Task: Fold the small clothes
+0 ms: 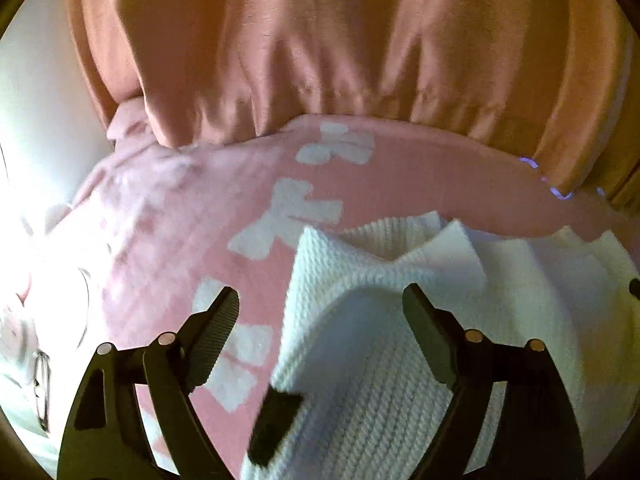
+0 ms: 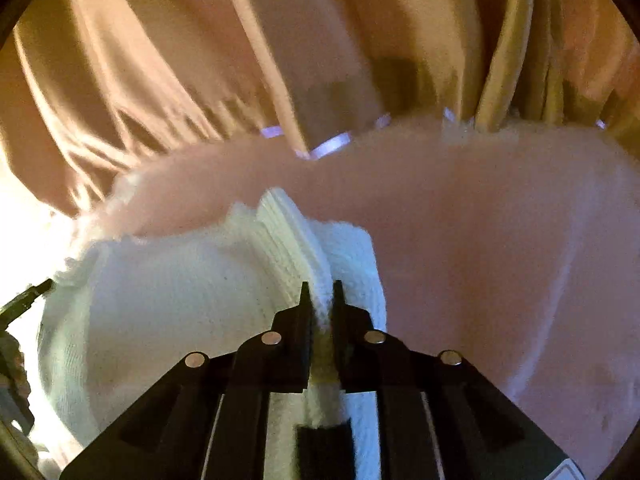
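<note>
A small white ribbed knit garment point(image 1: 360, 344) lies on a pink blanket point(image 1: 168, 216) with white bow prints. My left gripper point(image 1: 320, 296) is open, its fingers spread just above the garment's left part, holding nothing. In the right wrist view my right gripper point(image 2: 320, 286) is shut on a raised fold of the white garment point(image 2: 168, 296), which bunches up between the fingers. A dark tip of the left gripper point(image 2: 24, 300) shows at the far left edge of the right wrist view.
An orange-tan curtain point(image 1: 320, 48) hangs along the far edge of the pink blanket point(image 2: 500, 240). Bright light washes out the left side point(image 1: 36, 160). Purple-white glints point(image 2: 328, 146) sit along the blanket's far edge.
</note>
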A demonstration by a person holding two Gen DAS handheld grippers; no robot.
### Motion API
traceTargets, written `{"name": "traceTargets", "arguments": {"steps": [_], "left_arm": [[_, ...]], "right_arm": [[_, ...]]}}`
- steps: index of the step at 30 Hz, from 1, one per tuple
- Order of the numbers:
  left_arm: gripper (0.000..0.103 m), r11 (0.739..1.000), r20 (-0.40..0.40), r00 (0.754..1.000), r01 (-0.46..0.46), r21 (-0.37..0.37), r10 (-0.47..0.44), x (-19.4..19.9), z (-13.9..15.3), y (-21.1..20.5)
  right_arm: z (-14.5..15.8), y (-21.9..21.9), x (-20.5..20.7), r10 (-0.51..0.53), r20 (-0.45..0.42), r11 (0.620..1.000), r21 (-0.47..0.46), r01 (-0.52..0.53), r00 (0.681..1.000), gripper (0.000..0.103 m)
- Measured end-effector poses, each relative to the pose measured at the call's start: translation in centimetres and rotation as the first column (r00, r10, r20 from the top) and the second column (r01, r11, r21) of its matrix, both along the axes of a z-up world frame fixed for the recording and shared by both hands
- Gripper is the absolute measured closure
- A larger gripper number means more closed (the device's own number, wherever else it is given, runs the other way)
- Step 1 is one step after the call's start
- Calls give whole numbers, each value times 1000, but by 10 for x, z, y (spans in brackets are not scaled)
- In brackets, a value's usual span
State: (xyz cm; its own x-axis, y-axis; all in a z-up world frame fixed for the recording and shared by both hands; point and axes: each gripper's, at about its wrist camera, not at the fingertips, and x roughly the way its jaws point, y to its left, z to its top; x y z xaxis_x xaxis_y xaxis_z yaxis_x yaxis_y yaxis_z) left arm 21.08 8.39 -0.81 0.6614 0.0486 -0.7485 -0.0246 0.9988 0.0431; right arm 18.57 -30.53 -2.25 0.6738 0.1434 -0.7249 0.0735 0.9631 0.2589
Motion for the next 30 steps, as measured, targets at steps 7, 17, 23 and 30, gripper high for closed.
{"name": "traceTargets", "arguments": {"steps": [7, 17, 23, 30], "left_arm": [[21, 994, -7, 994, 112, -2, -112, -14, -5, -25], [37, 999, -116, 992, -49, 6, 50, 72, -48, -7], [34, 999, -90, 995, -44, -24, 41, 44, -29, 0], [28, 994, -26, 1000, 6, -114, -8, -38, 0, 28]], "right_arm": [[-16, 13, 30, 34, -92, 998, -51, -39, 995, 71], [-39, -16, 32, -45, -85, 999, -1, 45, 995, 95], [-12, -10, 4, -34, -19, 998, 50, 35, 999, 84], [-27, -6, -90, -24, -80, 999, 32, 27, 997, 57]]}}
